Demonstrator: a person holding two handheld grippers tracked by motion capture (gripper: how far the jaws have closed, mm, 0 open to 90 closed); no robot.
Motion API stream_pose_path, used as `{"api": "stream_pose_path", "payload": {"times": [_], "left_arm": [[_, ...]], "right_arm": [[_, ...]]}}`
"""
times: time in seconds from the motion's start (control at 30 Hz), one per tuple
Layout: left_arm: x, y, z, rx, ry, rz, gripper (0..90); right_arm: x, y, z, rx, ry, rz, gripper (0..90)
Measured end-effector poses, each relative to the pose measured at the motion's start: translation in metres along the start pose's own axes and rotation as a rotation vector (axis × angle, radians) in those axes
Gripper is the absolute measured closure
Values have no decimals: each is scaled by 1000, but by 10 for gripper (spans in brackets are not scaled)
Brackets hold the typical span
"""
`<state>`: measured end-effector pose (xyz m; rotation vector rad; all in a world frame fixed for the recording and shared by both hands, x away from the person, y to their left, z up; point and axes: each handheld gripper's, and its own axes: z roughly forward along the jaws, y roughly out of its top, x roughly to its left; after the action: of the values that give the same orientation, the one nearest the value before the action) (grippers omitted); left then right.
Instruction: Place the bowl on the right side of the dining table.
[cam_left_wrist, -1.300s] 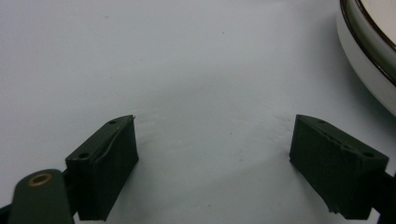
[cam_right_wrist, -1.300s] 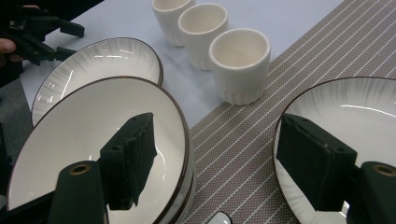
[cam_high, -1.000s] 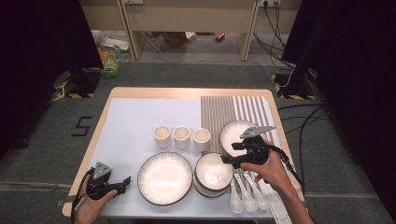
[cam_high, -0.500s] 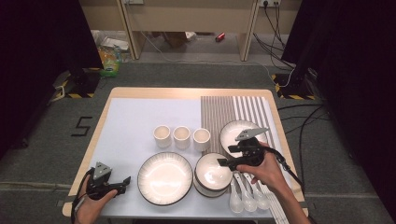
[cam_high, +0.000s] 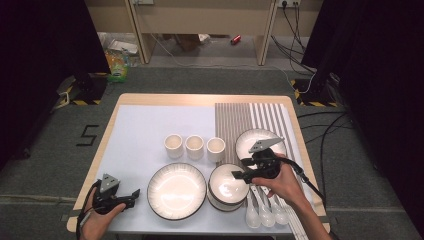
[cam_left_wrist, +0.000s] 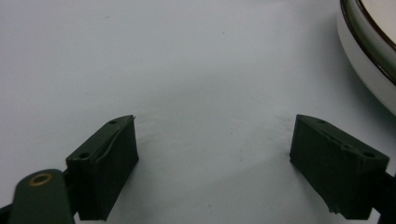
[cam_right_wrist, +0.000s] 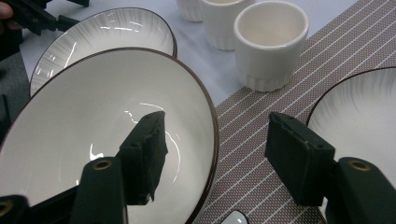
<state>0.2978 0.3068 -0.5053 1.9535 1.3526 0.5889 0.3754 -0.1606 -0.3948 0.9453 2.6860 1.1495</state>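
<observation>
A stack of white bowls with dark rims (cam_high: 226, 188) sits at the near middle of the table. My right gripper (cam_high: 241, 175) reaches over its right edge. In the right gripper view the top bowl (cam_right_wrist: 93, 121) has its rim between the jaws of the right gripper (cam_right_wrist: 215, 135): one jaw is inside the bowl, the other outside over the striped placemat (cam_right_wrist: 261, 107). The jaws have just been closing, but a gap still shows on each side of the rim. My left gripper (cam_high: 131, 194) (cam_left_wrist: 215, 140) rests open on the white mat (cam_left_wrist: 187, 70) at the near left, with nothing between its jaws.
A large plate (cam_high: 176, 191) (cam_left_wrist: 369, 46) lies left of the bowls. Three white cups (cam_high: 194, 146) stand in a row behind them. Another plate (cam_high: 252, 139) lies on the striped placemat (cam_high: 240, 117) behind my right gripper. Three white spoons (cam_high: 265, 214) lie near the front edge.
My right gripper has shifted a little to the near left, from over the right plate to the bowl's rim, and its jaws stand narrower. The left gripper has not moved.
</observation>
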Motion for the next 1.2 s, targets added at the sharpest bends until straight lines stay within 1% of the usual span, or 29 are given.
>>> {"api": "stream_pose_path", "payload": {"times": [0.37, 0.53, 0.6, 0.8, 0.87, 0.97, 1.0, 1.1, 1.2], "left_arm": [[0, 0, 0, 0, 2, 1, 140], [0, 0, 0, 2, 2, 4, 140], [-1, 0, 0, -8, 9, 3, 140], [-1, 0, 0, -8, 8, 1, 140], [0, 0, 0, 2, 3, 4, 140], [0, 0, 0, -3, 3, 0, 140], [-1, 0, 0, -8, 9, 1, 140], [0, 0, 0, 0, 4, 4, 140], [0, 0, 0, -3, 3, 1, 140]], "right_arm": [[2, -2, 4, 16, 14, -33, 510], [2, -1, 6, 33, 13, -37, 566], [1, -1, 8, 38, 12, -42, 586], [1, -1, 11, 53, 37, -52, 645], [0, -1, 12, 60, 34, -52, 660], [0, -1, 12, 66, 39, -60, 675], [0, -1, 13, 68, 38, -59, 679], [0, -1, 14, 79, 36, -60, 688], [0, -1, 16, 82, 48, -59, 709]]}}
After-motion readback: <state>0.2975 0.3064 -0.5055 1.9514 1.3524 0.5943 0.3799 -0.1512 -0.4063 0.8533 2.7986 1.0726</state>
